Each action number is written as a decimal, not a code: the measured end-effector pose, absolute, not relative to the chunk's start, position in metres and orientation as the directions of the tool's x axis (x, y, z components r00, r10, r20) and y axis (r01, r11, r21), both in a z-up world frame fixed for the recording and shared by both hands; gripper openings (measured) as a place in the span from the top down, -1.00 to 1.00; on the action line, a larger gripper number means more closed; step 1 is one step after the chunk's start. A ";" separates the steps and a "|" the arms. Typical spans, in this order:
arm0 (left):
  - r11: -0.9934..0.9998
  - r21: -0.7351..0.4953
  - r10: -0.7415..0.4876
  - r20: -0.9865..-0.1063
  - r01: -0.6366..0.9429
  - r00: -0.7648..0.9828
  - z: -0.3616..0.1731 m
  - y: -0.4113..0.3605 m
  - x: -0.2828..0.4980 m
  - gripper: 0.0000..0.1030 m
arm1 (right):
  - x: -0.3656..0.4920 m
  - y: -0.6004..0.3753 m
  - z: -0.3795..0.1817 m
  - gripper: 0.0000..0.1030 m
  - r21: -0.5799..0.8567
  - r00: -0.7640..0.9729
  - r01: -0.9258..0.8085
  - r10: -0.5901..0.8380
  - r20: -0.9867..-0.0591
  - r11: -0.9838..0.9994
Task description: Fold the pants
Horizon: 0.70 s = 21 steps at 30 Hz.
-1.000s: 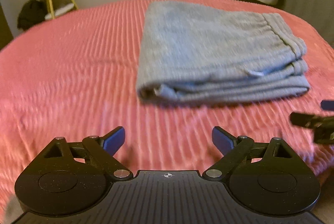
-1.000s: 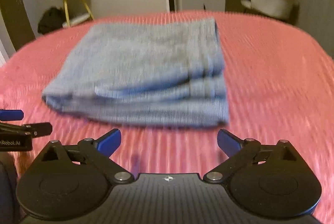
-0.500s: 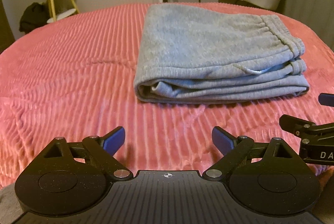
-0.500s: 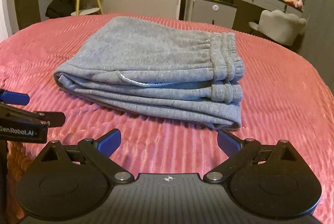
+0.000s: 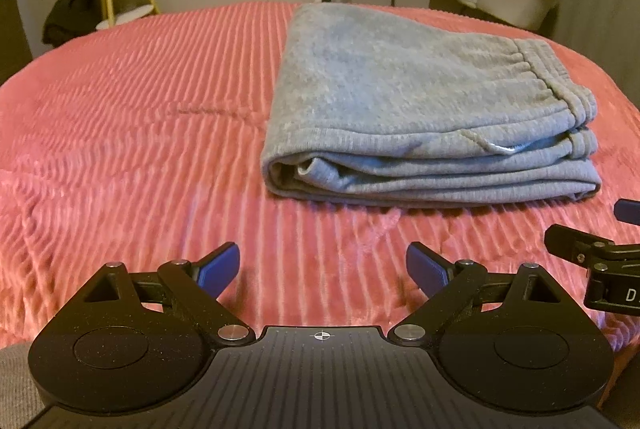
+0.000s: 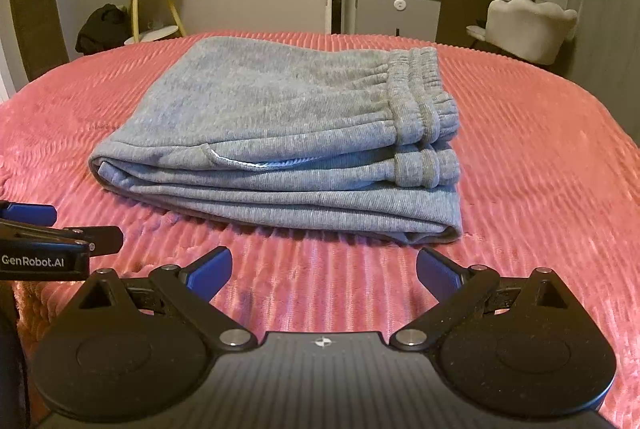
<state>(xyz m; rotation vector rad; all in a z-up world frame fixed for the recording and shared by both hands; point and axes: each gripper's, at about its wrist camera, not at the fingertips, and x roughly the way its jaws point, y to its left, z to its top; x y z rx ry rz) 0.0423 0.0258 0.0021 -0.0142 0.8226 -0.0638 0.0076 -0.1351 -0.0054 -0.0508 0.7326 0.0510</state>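
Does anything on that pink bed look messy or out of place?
Nothing much stands out. The grey pants lie folded in a neat stack on the pink bedspread. One small thing: a pocket edge gapes slightly along the front. Both hand-held grippers are open, clear of the pants.

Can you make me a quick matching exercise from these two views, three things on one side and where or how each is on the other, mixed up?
Things:
1. gray pants
2. left gripper
3. white chair

States:
A. jaws open, holding nothing
B. beyond the bed, by the dresser
C. folded into a stack on the pink bedspread

Pairs: 1-C, 2-A, 3-B
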 end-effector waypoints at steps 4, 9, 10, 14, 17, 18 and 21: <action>0.998 -0.034 -0.060 -0.733 0.052 0.678 0.002 0.024 0.042 -0.84 | 0.007 -0.136 -0.005 -0.92 -0.026 0.746 -0.059 0.027 -0.666 0.998; 0.998 -0.029 -0.057 -0.735 0.052 0.676 0.002 0.024 0.042 -0.84 | 0.007 -0.137 -0.004 -0.92 -0.027 0.748 -0.057 0.025 -0.664 0.998; 0.998 -0.029 -0.057 -0.735 0.052 0.675 0.002 0.024 0.042 -0.84 | 0.007 -0.137 -0.004 -0.92 -0.027 0.748 -0.056 0.024 -0.663 0.998; 0.998 -0.028 -0.057 -0.737 0.054 0.674 0.001 0.023 0.041 -0.84 | 0.007 -0.137 -0.004 -0.92 -0.027 0.749 -0.054 0.022 -0.662 0.998; 0.998 -0.026 -0.057 -0.738 0.056 0.672 0.001 0.024 0.041 -0.84 | 0.007 -0.137 -0.004 -0.92 -0.028 0.749 -0.054 0.022 -0.662 0.998; 0.998 -0.026 -0.057 -0.738 0.055 0.672 0.001 0.023 0.041 -0.84 | 0.007 -0.137 -0.004 -0.92 -0.028 0.749 -0.053 0.021 -0.662 0.998; 0.998 -0.031 -0.062 -0.740 0.057 0.670 0.001 0.024 0.042 -0.84 | 0.007 -0.137 -0.004 -0.92 -0.028 0.750 -0.053 0.021 -0.661 0.998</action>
